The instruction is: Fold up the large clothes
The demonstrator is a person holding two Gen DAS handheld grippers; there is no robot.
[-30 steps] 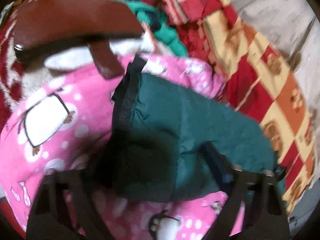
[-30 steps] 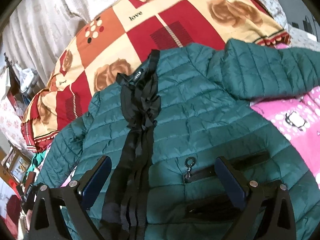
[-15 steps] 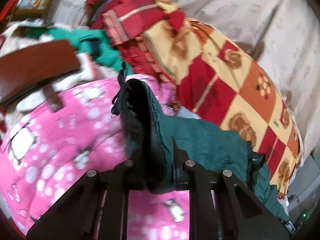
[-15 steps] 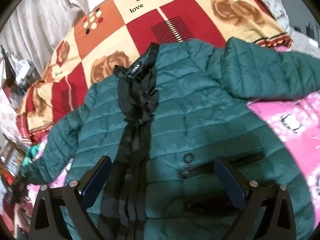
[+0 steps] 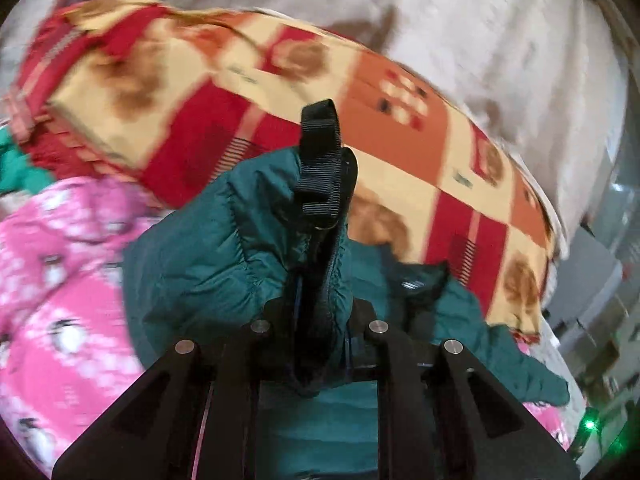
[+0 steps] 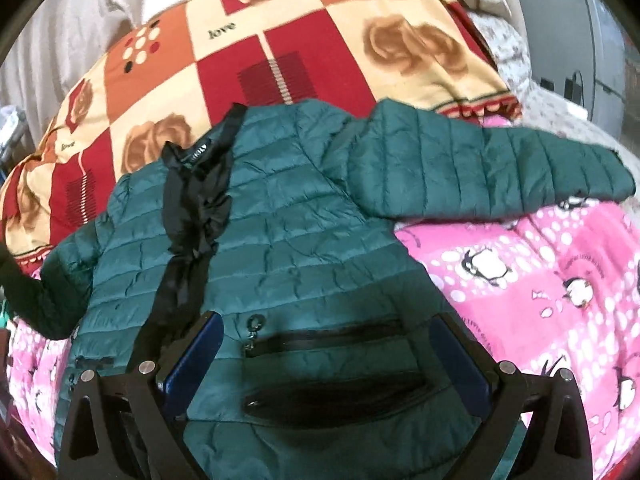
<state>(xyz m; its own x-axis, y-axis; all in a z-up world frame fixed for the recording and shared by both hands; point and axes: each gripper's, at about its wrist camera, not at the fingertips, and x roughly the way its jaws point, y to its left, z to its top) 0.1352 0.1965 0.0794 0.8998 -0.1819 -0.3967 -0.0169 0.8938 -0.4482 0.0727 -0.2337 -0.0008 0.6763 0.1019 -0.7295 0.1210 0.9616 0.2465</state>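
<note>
A dark green quilted jacket (image 6: 304, 248) lies front up on a pink penguin blanket (image 6: 540, 304), its black ruffled zip placket running down the middle and its right sleeve (image 6: 492, 172) stretched out to the right. My left gripper (image 5: 320, 320) is shut on the jacket's left sleeve cuff (image 5: 320, 184), which has black elastic trim, and holds it raised above the blanket. My right gripper (image 6: 324, 356) is open, its fingers apart over the jacket's lower front by a zip pocket (image 6: 320, 336).
A red, orange and cream patchwork blanket with roses (image 6: 280, 52) lies bunched behind the jacket. A pale curtain (image 5: 440, 32) hangs beyond it. Grey furniture (image 6: 580, 40) stands at the far right.
My left gripper closed on the sleeve cuff, lifted it and swung toward the jacket body. My right gripper moved slightly lower over the jacket's front and stayed open.
</note>
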